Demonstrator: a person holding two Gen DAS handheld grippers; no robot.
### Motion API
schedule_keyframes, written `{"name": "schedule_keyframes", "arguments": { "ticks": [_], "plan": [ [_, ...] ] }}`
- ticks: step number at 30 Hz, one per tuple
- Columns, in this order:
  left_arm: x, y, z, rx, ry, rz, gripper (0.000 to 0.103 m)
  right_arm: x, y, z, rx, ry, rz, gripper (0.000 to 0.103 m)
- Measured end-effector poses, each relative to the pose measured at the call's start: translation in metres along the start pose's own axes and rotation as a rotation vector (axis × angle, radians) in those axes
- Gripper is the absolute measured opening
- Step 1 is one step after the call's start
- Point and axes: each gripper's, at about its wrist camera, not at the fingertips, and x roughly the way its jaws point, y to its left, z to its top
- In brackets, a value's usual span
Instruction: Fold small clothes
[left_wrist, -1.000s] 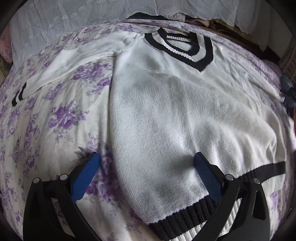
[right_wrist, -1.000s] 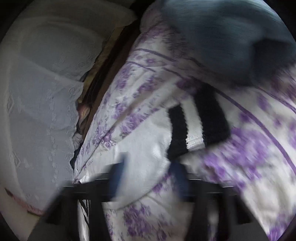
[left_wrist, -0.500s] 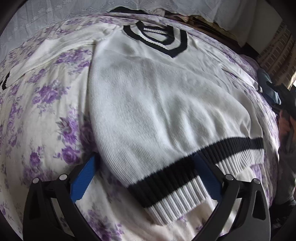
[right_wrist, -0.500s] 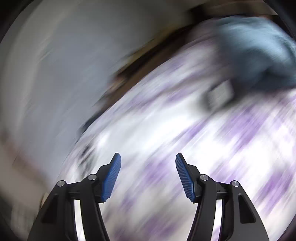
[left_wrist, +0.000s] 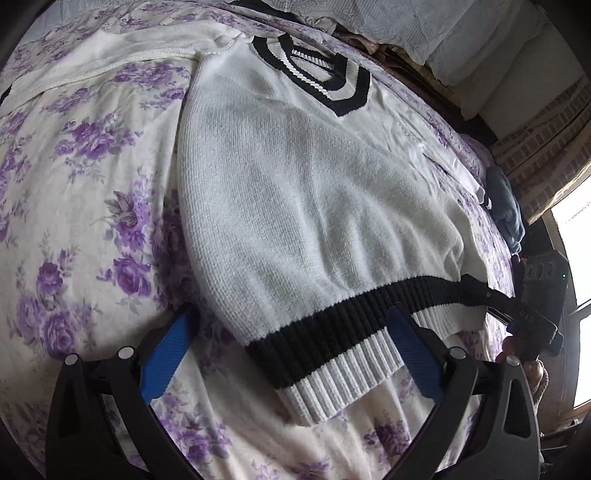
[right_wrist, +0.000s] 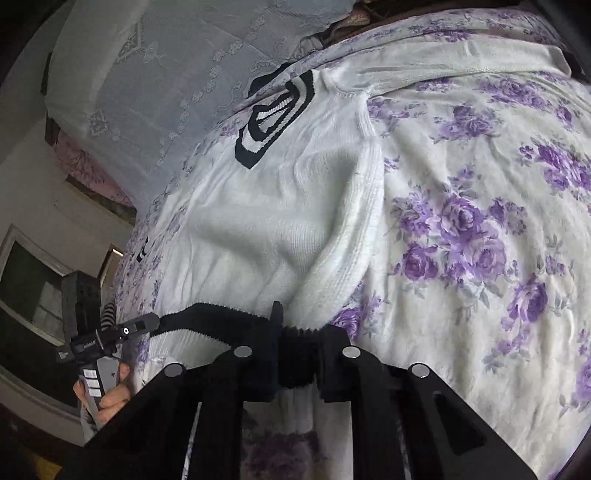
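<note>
A white knit sweater (left_wrist: 306, 192) with a black-and-white V-neck collar (left_wrist: 325, 77) and a striped hem (left_wrist: 332, 350) lies flat on a purple-flowered bedspread (left_wrist: 92, 184). My left gripper (left_wrist: 291, 350) is open, its blue pads either side of the hem's left corner, just above it. My right gripper (right_wrist: 295, 354) is shut on the hem's other corner (right_wrist: 295, 365); it also shows in the left wrist view (left_wrist: 517, 314). The sweater also shows in the right wrist view (right_wrist: 280, 221). One sleeve (left_wrist: 110, 55) stretches to the far left.
A blue-grey cloth (left_wrist: 506, 206) lies at the bed's right edge. White lace pillows (left_wrist: 443, 33) stand at the head of the bed. A window (left_wrist: 576, 258) is on the right. The left gripper's handle and hand show in the right wrist view (right_wrist: 96, 347).
The right gripper swung from the far sleeve cuff to the hem and shut on its corner. The left gripper drew back towards the hem, staying open.
</note>
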Motion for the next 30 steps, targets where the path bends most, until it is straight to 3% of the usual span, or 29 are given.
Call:
{"name": "schedule_keyframes", "arguments": {
  "ticks": [2,4,7,9,12,15,16,18,19,22,26,28,30],
  "plan": [
    [-0.002,-0.002,-0.002,0.002,-0.011,0.002,0.09,-0.007,0.004,-0.001,0.003,-0.027,0.013,0.013],
    [-0.007,-0.002,-0.003,-0.001,-0.024,0.006,0.075,-0.019,0.012,0.0,-0.008,-0.061,0.035,0.013],
    [-0.013,0.004,-0.007,-0.018,-0.027,-0.054,0.068,-0.028,0.019,-0.002,-0.049,-0.067,0.05,0.013],
    [-0.014,0.01,-0.011,-0.028,-0.018,-0.093,0.068,-0.019,0.01,-0.006,-0.033,-0.03,0.022,0.013],
    [-0.009,0.014,-0.01,-0.06,-0.006,-0.149,0.087,0.001,-0.006,-0.012,-0.005,0.018,0.033,0.013],
    [-0.003,0.001,-0.008,-0.022,-0.009,-0.094,0.086,-0.001,-0.003,-0.012,-0.02,0.01,0.033,0.013],
    [-0.003,-0.007,-0.009,0.014,-0.028,-0.032,0.076,-0.001,-0.001,-0.013,-0.025,0.005,0.028,0.014],
    [-0.008,-0.017,-0.013,0.074,-0.057,0.043,0.023,-0.008,0.003,-0.014,-0.037,-0.026,0.024,0.013],
    [-0.011,-0.016,-0.013,0.065,-0.049,-0.002,0.016,-0.014,0.006,-0.014,-0.045,-0.052,0.022,0.013],
    [-0.023,-0.01,-0.018,0.05,-0.071,-0.038,0.016,-0.029,0.017,-0.019,-0.092,-0.076,0.039,0.013],
    [-0.008,0.014,-0.025,-0.023,0.022,-0.076,0.018,-0.007,0.003,-0.028,-0.077,0.031,0.0,0.013],
    [-0.012,0.026,-0.025,-0.072,0.042,-0.144,0.018,-0.014,0.005,-0.023,-0.078,0.055,-0.005,0.023],
    [-0.024,0.028,-0.025,-0.062,0.035,-0.151,0.021,-0.028,0.007,-0.019,-0.095,0.028,-0.035,0.039]
  ]
}}
